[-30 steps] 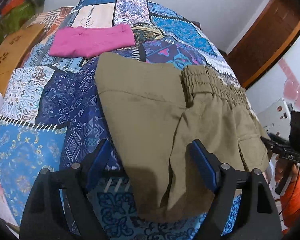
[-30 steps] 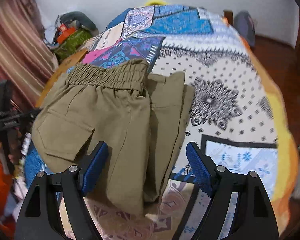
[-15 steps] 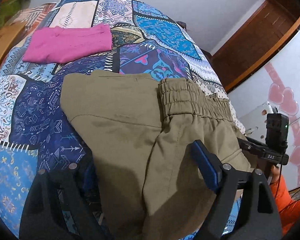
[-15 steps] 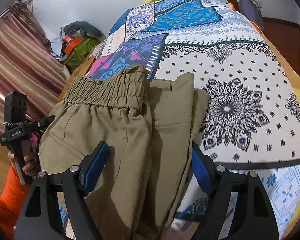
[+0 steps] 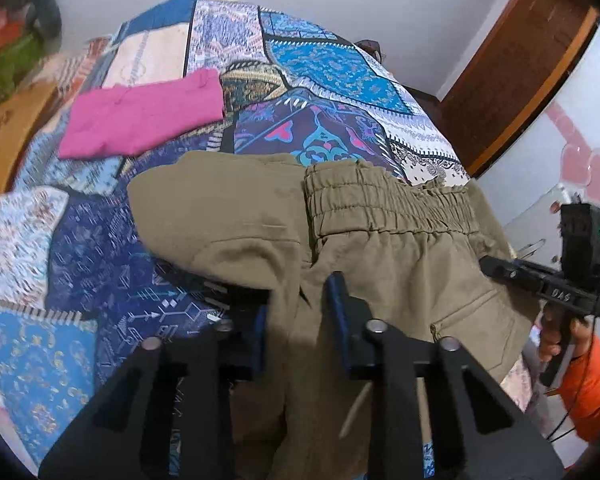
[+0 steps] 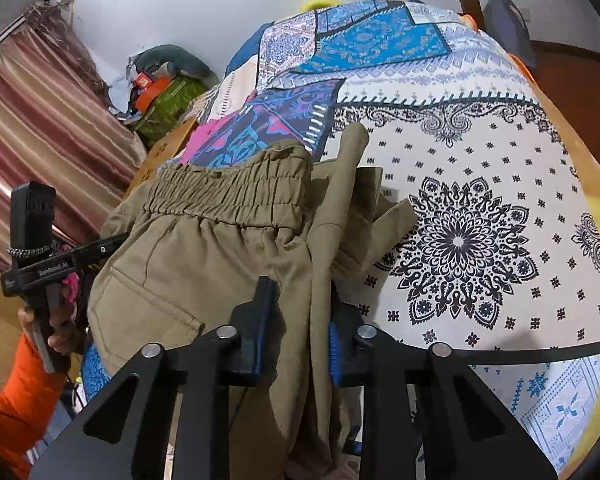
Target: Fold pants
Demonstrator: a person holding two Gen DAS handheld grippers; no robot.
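Observation:
Khaki pants (image 5: 380, 248) with an elastic waistband lie folded on a patchwork bedspread (image 5: 80, 280), near the bed's front edge. My left gripper (image 5: 296, 300) is shut on the near folded edge of the pants, with cloth bunched between its blue pads. My right gripper (image 6: 300, 308) is shut on the pants (image 6: 204, 248) at their other near corner, and the cloth there is pulled into ridges. Each gripper shows at the edge of the other's view, held in a hand with an orange sleeve.
A folded pink garment (image 5: 140, 116) lies further back on the bed. A wooden bed frame (image 5: 4, 140) and a pile of bags (image 6: 164, 84) stand at the left. A striped curtain (image 6: 40, 128) hangs beside them. A wooden door (image 5: 520, 72) is at the right.
Both grippers have moved forward onto the near edge of the pants and closed on the cloth. The fabric has bunched and lifted at both grips.

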